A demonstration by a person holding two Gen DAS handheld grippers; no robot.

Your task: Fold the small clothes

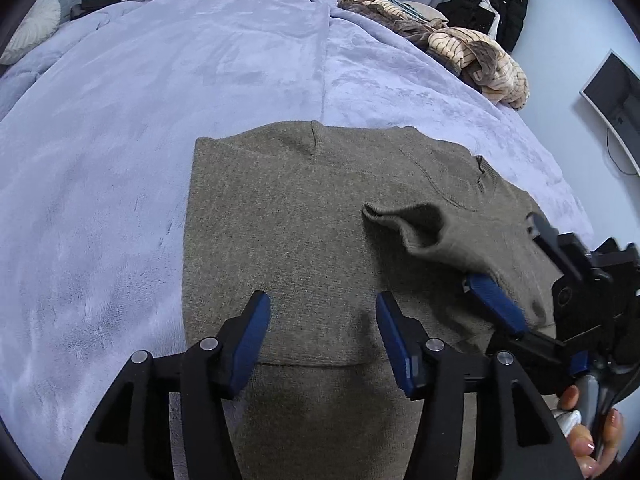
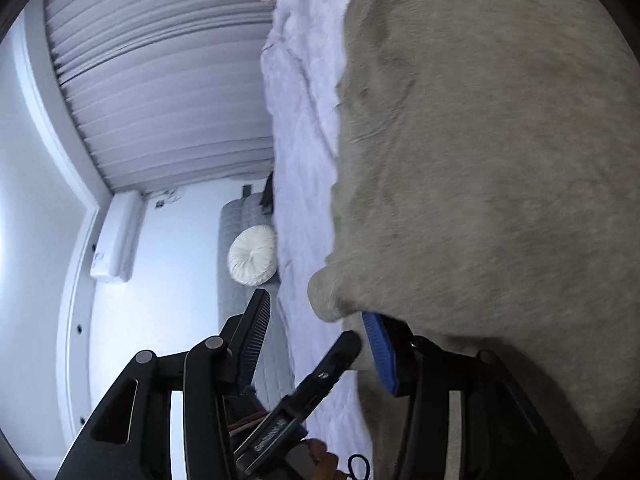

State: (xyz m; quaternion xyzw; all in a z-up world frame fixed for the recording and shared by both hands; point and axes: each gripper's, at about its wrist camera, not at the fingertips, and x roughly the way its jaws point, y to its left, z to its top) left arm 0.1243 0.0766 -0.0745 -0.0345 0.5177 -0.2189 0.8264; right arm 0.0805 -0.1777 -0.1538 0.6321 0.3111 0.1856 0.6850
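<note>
An olive-grey knit sweater (image 1: 288, 216) lies flat on the bed, with one sleeve (image 1: 416, 224) folded in across its body, the cuff pointing left. My left gripper (image 1: 322, 300) hovers open over the sweater's lower part, nothing between its blue pads. My right gripper (image 1: 502, 250) comes in from the right at the sleeve's base, one blue finger (image 1: 494, 304) against the fabric. In the right wrist view, rolled on its side, the right gripper (image 2: 316, 312) stands open. A rounded fold of the sweater (image 2: 480, 160) rests over one pad, and the other finger (image 2: 256, 332) is free in the air.
A lavender plush blanket (image 1: 180, 80) covers the bed. A heap of striped clothes (image 1: 472, 52) lies at the far right edge, with a black jacket (image 1: 500, 4) hanging behind it. A round white cushion (image 2: 252, 256) sits at the headboard. A monitor (image 1: 616, 88) stands to the right.
</note>
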